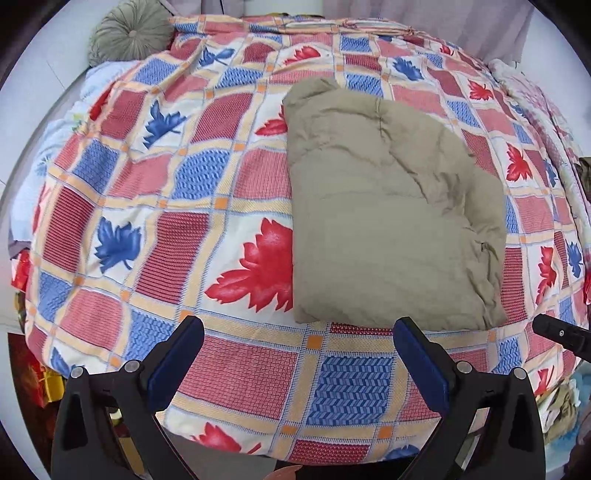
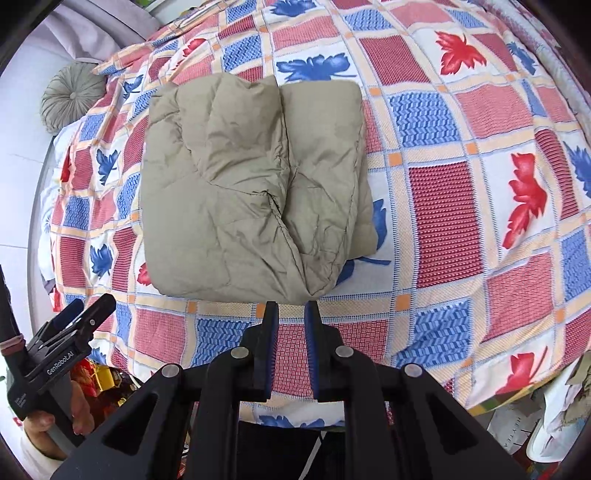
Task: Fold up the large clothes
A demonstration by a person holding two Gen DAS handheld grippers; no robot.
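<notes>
Your folded jacket (image 2: 255, 188) lies on the quilt (image 2: 443, 206), both grippers clear of it.

In your right wrist view the jacket fills the upper middle, just above your right gripper (image 2: 291, 314), whose fingers stand almost closed on nothing. Your left gripper (image 1: 299, 332) sits low in its own frame, fingers spread wide and empty, the jacket right of centre. A round cushion (image 1: 129, 35) rests upper left.

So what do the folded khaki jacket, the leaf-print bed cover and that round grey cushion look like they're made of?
Folded khaki jacket: looks like thin matte nylon or polyester over padding, going by its puffy stitched sections and fine crinkles.
Leaf-print bed cover: probably printed cotton or a blend; matte, with soft rumples.
Round grey cushion: likely velvet or similar, from its faint sheen on pleats gathered to a centre button; hard to confirm.
</notes>
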